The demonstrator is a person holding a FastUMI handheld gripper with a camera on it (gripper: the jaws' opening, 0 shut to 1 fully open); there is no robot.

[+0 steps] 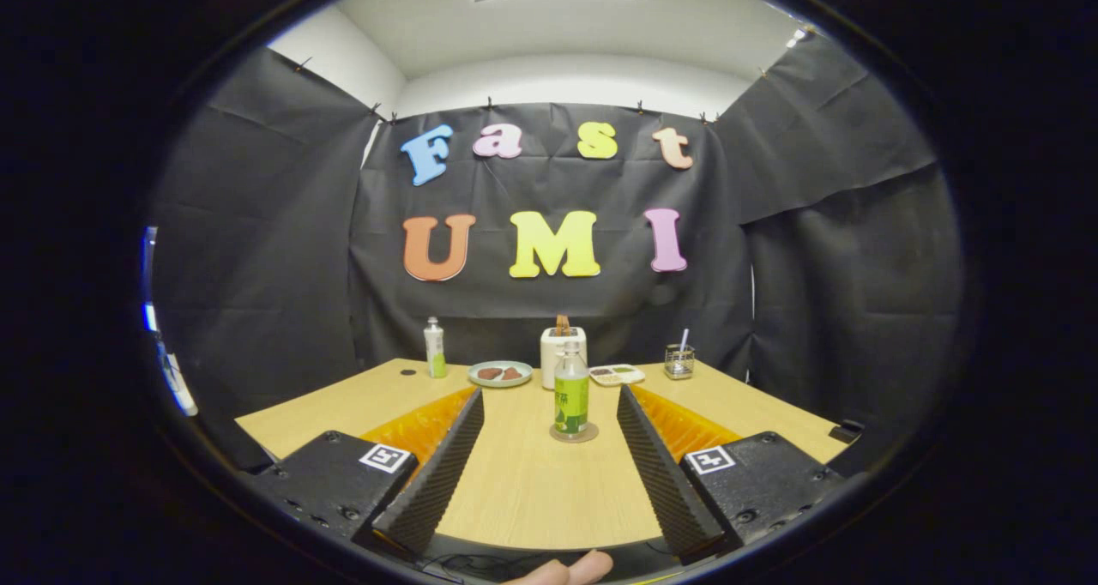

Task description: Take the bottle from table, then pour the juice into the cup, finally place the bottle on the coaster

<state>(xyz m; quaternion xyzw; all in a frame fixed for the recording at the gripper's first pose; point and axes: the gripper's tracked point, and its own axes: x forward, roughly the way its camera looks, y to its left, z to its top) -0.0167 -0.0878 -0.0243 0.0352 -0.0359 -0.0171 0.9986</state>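
The bottle (571,392) stands upright on the coaster (574,433), just ahead of the jaws, which are wide apart and empty. It looks rigid, smooth, perhaps slippery; grip mid-body at the label.

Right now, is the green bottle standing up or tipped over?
Standing up. The green bottle sits upright on the coaster, cap on top, ahead of the open gripper.

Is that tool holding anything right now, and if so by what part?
Nothing. The tool is open, and the green-labelled clear plastic bottle stands untouched on its round brown coaster ahead.
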